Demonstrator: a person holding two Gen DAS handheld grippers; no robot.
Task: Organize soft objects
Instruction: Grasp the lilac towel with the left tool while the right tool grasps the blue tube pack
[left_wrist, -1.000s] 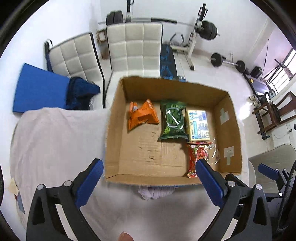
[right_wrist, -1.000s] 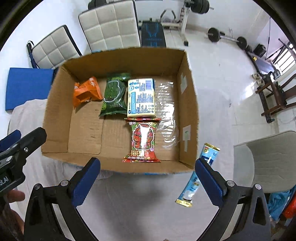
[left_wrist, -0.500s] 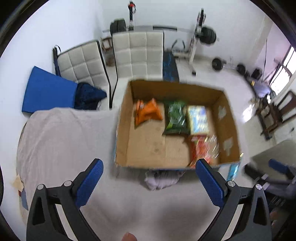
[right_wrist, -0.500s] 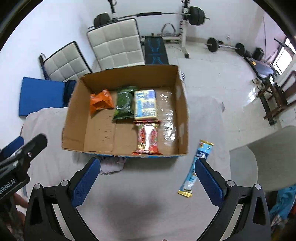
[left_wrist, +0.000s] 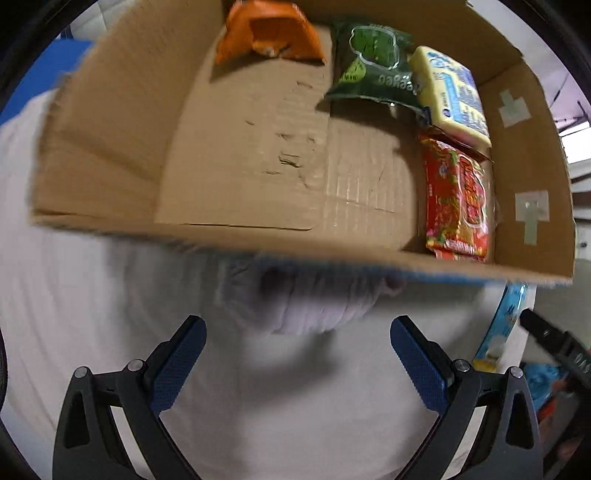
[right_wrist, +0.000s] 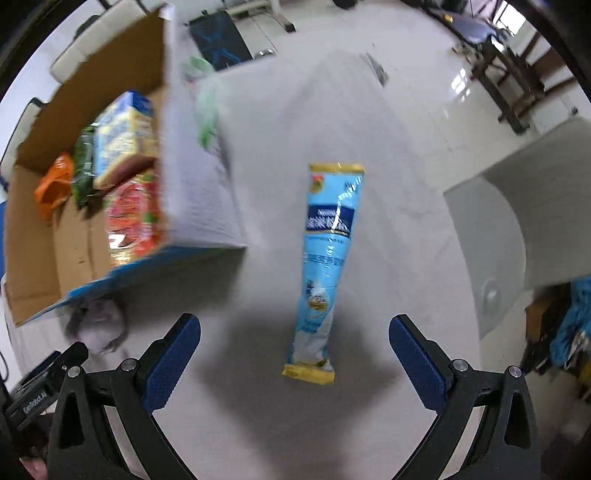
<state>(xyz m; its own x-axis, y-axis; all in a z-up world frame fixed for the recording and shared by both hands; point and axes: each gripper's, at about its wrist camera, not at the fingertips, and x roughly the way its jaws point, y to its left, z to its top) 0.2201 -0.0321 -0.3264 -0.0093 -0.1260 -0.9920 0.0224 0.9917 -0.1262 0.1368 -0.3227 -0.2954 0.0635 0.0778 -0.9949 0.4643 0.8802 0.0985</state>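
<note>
Soft packets are seen in 2 places: 4 lie inside the cardboard box (left_wrist: 110, 147), and 1 long blue sachet (right_wrist: 327, 258) lies outside it on the white cloth (right_wrist: 388, 221), to the box's right, well apart from its wall. In the box, the orange packet (left_wrist: 266, 33) is set at the far wall, w/ the green packet (left_wrist: 373, 66) just beside it and the yellow-blue packet (left_wrist: 450, 92) next along, overlapping the green one's edge. The red packet (left_wrist: 456, 206) is laid nearer, against the right wall, its far end tucked under the yellow-blue one. Most of the box floor to the left is bare cardboard.

A crumpled pale lilac cloth (left_wrist: 310, 299) is seen at the box's near wall, partly hidden under its edge; the view is blurred there.

The left gripper (left_wrist: 297, 363) is held w/ jaws spread wide, nothing between them, low over the white cloth & just short of the lilac cloth. The right gripper (right_wrist: 295, 363) is likewise spread wide and empty; the sachet's yellow near end lies between its 2 blue pads (right_wrist: 171, 362), touching neither. In the left view the sachet (left_wrist: 506, 325) shows at the far right, beside the box corner, w/ a black part of the other gripper near it.
</note>
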